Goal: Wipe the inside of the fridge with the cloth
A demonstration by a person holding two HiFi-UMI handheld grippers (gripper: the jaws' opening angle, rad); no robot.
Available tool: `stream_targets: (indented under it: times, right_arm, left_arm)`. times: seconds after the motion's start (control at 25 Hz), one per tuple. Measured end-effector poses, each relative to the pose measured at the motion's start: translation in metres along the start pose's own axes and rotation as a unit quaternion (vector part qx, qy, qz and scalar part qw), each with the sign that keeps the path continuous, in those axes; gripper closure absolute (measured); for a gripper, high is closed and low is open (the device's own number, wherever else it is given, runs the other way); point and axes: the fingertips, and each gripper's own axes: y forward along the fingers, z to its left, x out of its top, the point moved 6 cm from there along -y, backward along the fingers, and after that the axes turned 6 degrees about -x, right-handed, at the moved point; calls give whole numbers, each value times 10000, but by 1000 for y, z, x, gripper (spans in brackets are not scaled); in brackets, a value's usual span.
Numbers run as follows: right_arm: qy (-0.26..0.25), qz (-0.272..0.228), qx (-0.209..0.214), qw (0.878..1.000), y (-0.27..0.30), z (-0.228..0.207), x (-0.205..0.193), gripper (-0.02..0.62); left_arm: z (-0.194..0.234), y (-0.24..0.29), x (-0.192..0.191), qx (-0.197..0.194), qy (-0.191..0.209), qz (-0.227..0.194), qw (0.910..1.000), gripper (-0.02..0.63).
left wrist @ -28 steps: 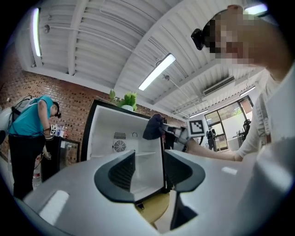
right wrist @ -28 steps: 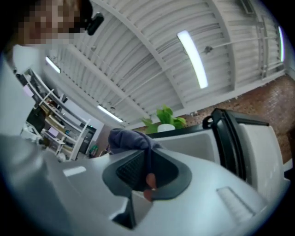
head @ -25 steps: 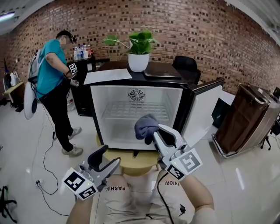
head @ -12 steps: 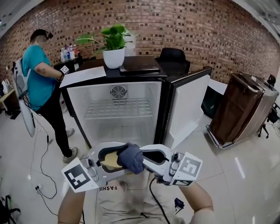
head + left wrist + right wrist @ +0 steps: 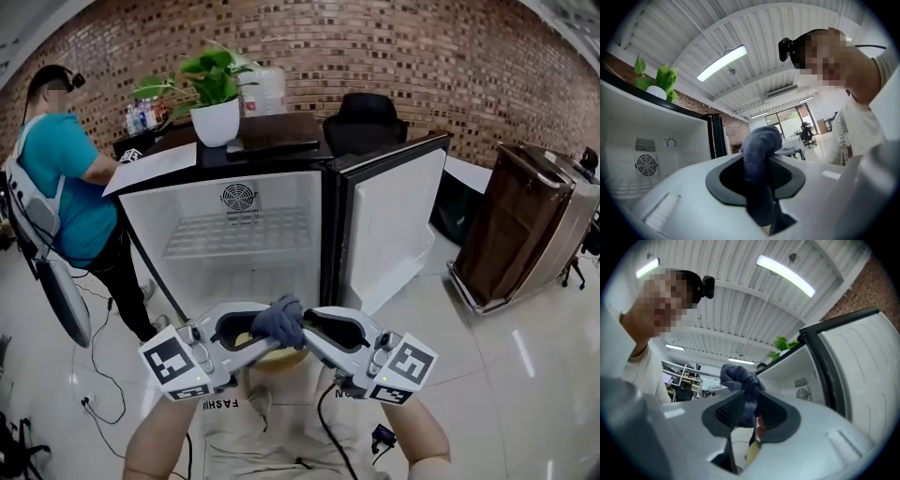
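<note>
The fridge [image 5: 141,230] stands open ahead of you. It is white inside, with one wire shelf [image 5: 234,234] across it and a round fan grille [image 5: 239,197] on the back wall. Its door [image 5: 394,225] is swung out to the right. In the head view your grippers cut off the lowest part of the compartment.

Your two grippers meet tip to tip in front of the fridge, below its opening and outside the compartment. The left gripper [image 5: 757,164] has just been closing, and its pads are clamped on the cloth [image 5: 279,321], which fills the gap between them. The right gripper [image 5: 750,401] has just been opening. Its jaws stand slightly apart with a fold of the cloth between them and an open gap below that fold. Whether its pads press on the fold cannot be confirmed.

The cloth is dark blue-grey and soft, bunched into one rounded lump that bulges above both sets of jaws. It hangs clear of the fridge. Its size and shape cannot be judged, because it is crumpled and its lower end is buried between the pads.
</note>
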Motion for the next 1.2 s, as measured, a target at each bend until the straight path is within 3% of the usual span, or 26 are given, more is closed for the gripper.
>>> stream_targets:
  times: [0.16, 0.28, 0.36, 0.44, 0.52, 0.56, 0.64, 0.76, 0.84, 0.88, 1.0, 1.2]
  right_arm:
    - [34, -95, 189, 9998, -8, -5, 3, 469]
    - [226, -93, 480, 9985, -7, -4, 1, 360]
    - [443, -76, 826, 9956, -4, 0, -4, 313]
    - [848, -101, 1236, 9887, 2, 6, -9, 208]
    - [1006, -31, 1228, 9873, 11, 9, -16, 202]
    - [987, 17, 1140, 9886, 15, 10, -21, 208]
    - [1182, 13, 1191, 9858, 19, 13, -29, 301]
    - [1892, -247, 1523, 9697, 23, 26, -36, 372]
    - [2144, -368, 1539, 9638, 29, 27, -38, 443]
    - [2174, -379, 1494, 9638, 34, 26, -40, 522]
    - [2011, -164, 1322, 9705, 54, 27, -56, 528]
    - [2104, 88, 1487, 9662, 93, 42, -71, 531]
  left_arm:
    - [1, 5, -1, -217, -191, -305, 9991, 492]
    - [-2, -1, -9, -253, -587, -568, 9963, 491]
    - [0, -4, -16, -109, -765, -548, 9955, 491]
    - [3, -7, -24, 94, -926, -423, 9948, 491]
    - [1, -10, -28, 28, -1100, -406, 9931, 491]
    - [-1, -11, -29, -84, -1213, -436, 9916, 491]
    - [-7, -15, -33, -305, -1508, -567, 9865, 492]
    - [-12, -31, -37, -616, -1934, -1057, 9735, 494]
    - [-13, -46, -36, -673, -1929, -1320, 9700, 495]
    - [-13, -54, -36, -605, -1846, -1365, 9714, 468]
    - [-12, -87, -47, 87, -1543, -1247, 9801, 462]
    - [-7, -137, -58, 828, -1631, -1248, 9752, 489]
